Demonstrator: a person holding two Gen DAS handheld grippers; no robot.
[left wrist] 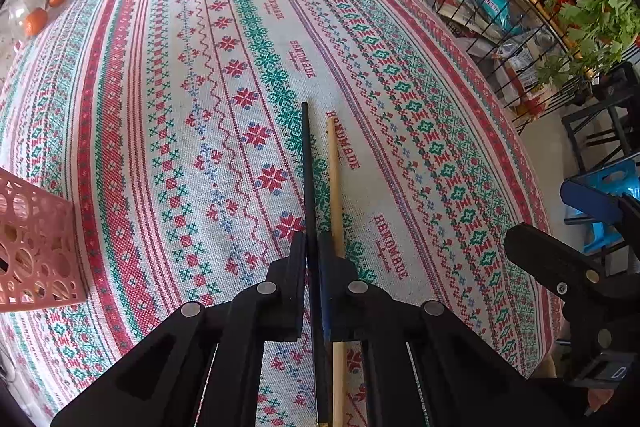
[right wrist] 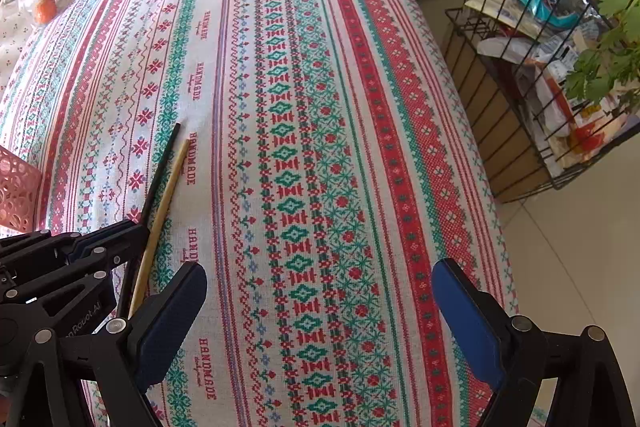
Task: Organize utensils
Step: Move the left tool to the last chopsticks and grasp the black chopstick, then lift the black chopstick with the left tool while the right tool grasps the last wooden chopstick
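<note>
Left wrist view: the left gripper (left wrist: 313, 259) is clenched on the black chopstick (left wrist: 307, 171), which lies along the patterned tablecloth (left wrist: 160, 107); the wooden chopstick (left wrist: 334, 187) lies just beside it, passing under the right-hand finger, seemingly outside the grip though the finger hides that stretch; the pink perforated holder (left wrist: 36, 247) stands well apart at the left edge.

Right wrist view: the right gripper (right wrist: 320, 311) hangs wide apart over bare cloth, grasping nothing; both chopsticks sit to its left.

Risk: held at one thin point, the black chopstick may pivot or slip on lifting; the finger could drag the wooden one along.
</note>
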